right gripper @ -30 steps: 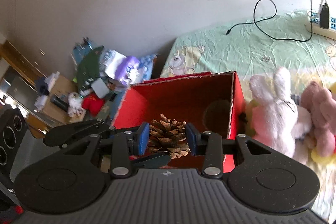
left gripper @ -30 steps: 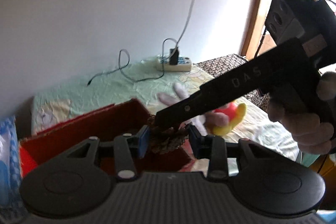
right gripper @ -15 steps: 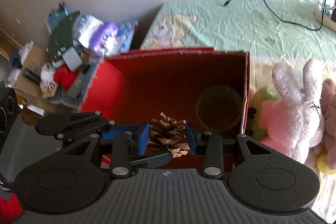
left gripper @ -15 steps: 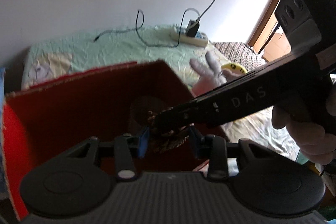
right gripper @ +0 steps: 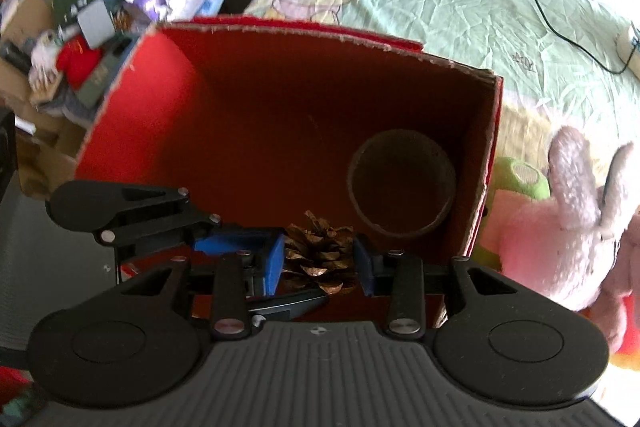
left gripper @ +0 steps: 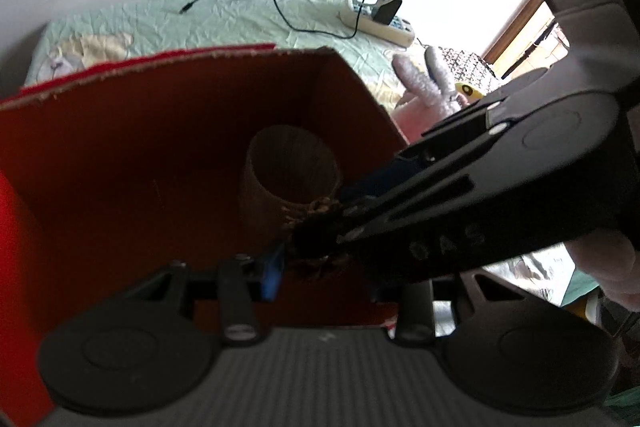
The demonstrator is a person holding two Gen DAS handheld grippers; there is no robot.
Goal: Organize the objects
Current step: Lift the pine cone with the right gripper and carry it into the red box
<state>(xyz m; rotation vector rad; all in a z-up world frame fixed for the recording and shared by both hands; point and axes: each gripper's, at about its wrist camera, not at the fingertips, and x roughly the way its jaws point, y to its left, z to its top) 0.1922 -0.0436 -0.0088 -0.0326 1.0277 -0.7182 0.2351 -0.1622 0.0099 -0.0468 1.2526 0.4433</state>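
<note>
L wrist view: left gripper (left gripper: 324, 269) tilting down into red box (left gripper: 120, 163), jaws clamping pine cone (left gripper: 316, 263); right gripper (left gripper: 420, 219) crossing over.
R wrist view: right gripper (right gripper: 320, 261) angling down, jaws pinching same pine cone (right gripper: 320, 253) w/ left gripper (right gripper: 236, 239), above red box (right gripper: 280, 131).

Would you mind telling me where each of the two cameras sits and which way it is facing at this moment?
Left wrist: on the left gripper, looking down into the red box at the wooden cup; the right gripper crosses from the right, with a hand.
Right wrist: on the right gripper, facing steeply down into the box; the left gripper's fingers enter from the left.
Shared: pinecone, held by both grippers, box, cup, pink plush rabbit, bedsheet.
</note>
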